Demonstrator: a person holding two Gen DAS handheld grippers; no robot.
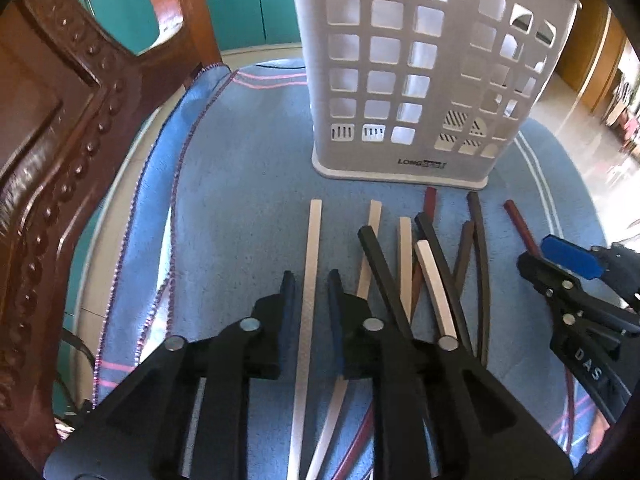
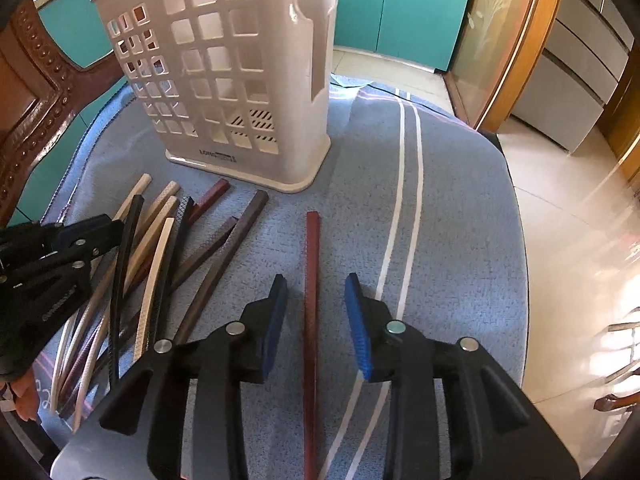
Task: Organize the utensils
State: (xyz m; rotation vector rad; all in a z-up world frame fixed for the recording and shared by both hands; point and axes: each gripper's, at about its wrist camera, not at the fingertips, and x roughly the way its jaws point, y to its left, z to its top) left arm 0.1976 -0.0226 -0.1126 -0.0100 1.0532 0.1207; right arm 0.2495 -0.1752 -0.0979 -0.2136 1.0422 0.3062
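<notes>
The white chopstick (image 1: 308,280) and red chopstick (image 2: 311,300) lie on the table at 6 o'clock from the holder (image 2: 240,80), each between slightly parted jaws, ungripped. They look light, stiff and slippery; grip mid-shaft.

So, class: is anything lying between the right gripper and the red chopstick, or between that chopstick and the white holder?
Nothing visible. The right gripper straddles the red chopstick, jaws open, and only bare blue towel lies between it and the white holder.
</notes>
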